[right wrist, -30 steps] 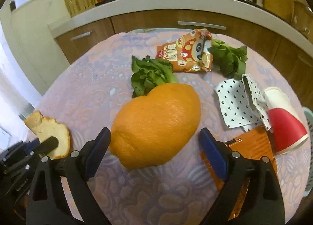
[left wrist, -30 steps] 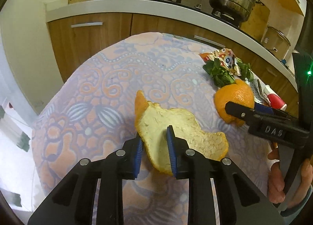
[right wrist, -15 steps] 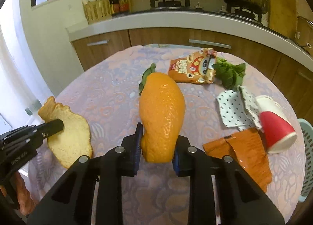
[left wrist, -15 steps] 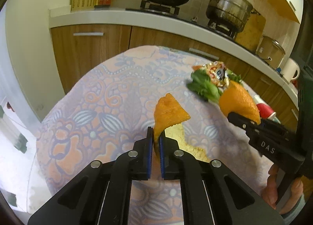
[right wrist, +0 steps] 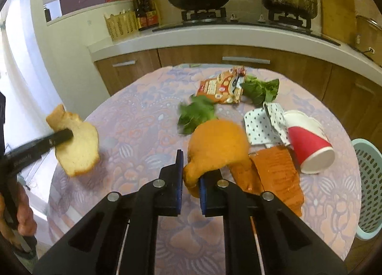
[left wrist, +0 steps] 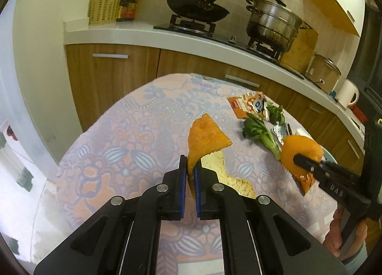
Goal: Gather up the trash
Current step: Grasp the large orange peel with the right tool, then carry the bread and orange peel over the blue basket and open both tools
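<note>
Two pieces of orange peel hang above the round patterned table (right wrist: 143, 119). My left gripper (left wrist: 190, 167) is shut on a flat piece of peel (left wrist: 205, 136) whose pale inside faces right. In the right wrist view that peel (right wrist: 78, 153) shows at the left in the left gripper (right wrist: 69, 134). My right gripper (right wrist: 191, 162) is closing tight on a domed piece of peel (right wrist: 217, 141), with its pads pressing the peel's lower edge. The left wrist view shows this second peel (left wrist: 300, 148) at the right, off the cloth.
On the table lie a snack wrapper (right wrist: 222, 88), green leaves (right wrist: 198, 112), polka-dot paper (right wrist: 260, 127), a tipped red paper cup (right wrist: 308, 146) and an orange wrapper (right wrist: 277, 174). A teal basket (right wrist: 367, 179) stands by the table's right edge. Kitchen cabinets stand behind.
Both grippers closed on their peels and lifted them off the cloth. The right jaws went from wide around the domed peel to pinching its edge.
</note>
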{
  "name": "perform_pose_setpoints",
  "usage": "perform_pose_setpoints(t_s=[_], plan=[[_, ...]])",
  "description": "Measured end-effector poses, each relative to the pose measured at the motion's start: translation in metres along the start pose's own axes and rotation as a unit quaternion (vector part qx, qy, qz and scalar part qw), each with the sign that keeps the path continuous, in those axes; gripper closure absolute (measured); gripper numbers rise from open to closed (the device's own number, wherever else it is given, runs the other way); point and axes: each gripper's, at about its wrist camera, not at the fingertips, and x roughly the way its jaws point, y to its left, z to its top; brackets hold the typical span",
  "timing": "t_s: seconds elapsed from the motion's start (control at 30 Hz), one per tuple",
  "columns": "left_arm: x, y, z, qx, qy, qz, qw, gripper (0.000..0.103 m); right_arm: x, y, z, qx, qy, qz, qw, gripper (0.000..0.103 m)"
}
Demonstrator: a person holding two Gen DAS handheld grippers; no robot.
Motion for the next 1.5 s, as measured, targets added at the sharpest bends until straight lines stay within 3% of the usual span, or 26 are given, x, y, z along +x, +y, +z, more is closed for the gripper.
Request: perform_pose_setpoints(t_s=[0.2, 0.4, 0.6, 0.9, 1.1, 1.33, 1.5], plan=[[0.003, 0.003, -0.001, -0.007, 0.0, -0.011, 0.9999, 0.099, -0.015, -0.017, -0.009, 0.02, 0.004, 0.043, 0.999, 0.093], [0.008, -0.001, -0.002, -0.008, 0.0, -0.03, 0.9995, 0.099, -0.038, -0.013, -0.009, -0.013, -0.016, 0.03, 0.999, 0.093], [0.011, -0.032, 0.01, 0.015, 0.003, -0.053, 0.9985, 0.099, -0.071, -0.025, -0.009, -0.01, -0.054, 0.011, 0.998, 0.093], [0.028, -0.135, 0.034, 0.089, 0.005, -0.124, 0.9884, 0.099, -0.12, -0.1, -0.015, 0.03, -0.096, -0.078, 0.992, 0.093], [0.057, -0.226, 0.039, 0.13, 0.029, -0.187, 0.9734, 0.099, -0.145, -0.174, -0.028, 0.086, -0.106, -0.139, 0.981, 0.093], [0.103, -0.329, 0.027, 0.172, 0.084, -0.243, 0.951, 0.099, -0.132, -0.258, -0.056, 0.17, -0.059, -0.183, 0.966, 0.093], [0.139, -0.377, 0.012, 0.196, 0.117, -0.245, 0.9423, 0.099, -0.109, -0.3, -0.077, 0.228, -0.015, -0.18, 0.957, 0.093]])
